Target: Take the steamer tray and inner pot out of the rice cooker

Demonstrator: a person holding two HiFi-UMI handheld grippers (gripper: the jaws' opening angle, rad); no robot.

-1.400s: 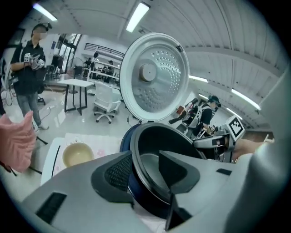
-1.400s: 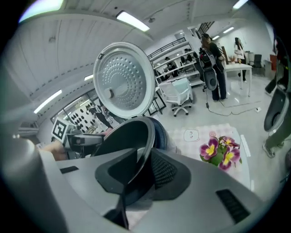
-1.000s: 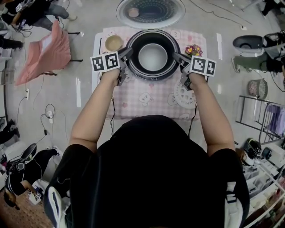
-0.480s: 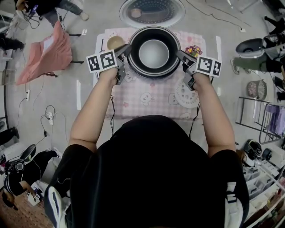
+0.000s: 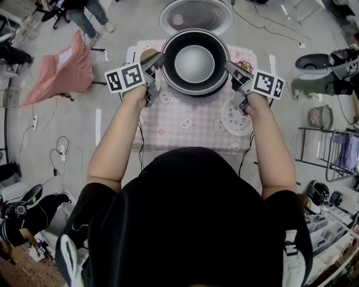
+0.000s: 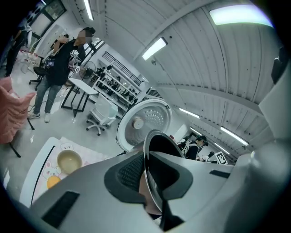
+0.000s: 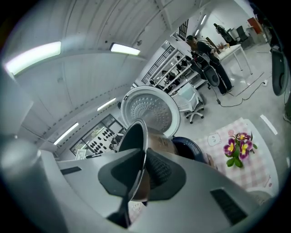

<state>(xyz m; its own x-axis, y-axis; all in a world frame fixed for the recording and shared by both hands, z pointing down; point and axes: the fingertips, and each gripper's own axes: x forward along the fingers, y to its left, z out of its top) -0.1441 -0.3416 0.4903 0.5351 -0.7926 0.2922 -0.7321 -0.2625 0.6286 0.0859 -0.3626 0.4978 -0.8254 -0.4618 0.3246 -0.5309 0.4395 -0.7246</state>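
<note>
– Left gripper and right gripper: gripping anything?
– Yes. Above the pink checked tablecloth, near side of the open round white cooker lid, both clamp opposite rims of the dark round metal inner pot, held in the air.

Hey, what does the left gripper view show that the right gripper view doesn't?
Only the left gripper view shows a beige bowl and a pink cloth. Only the right gripper view shows purple-and-yellow flowers and the cooker body below the pot. Both show the open lid behind, and the inner pot with its rim pinched by that view's own gripper, the left gripper or the right gripper.
</note>
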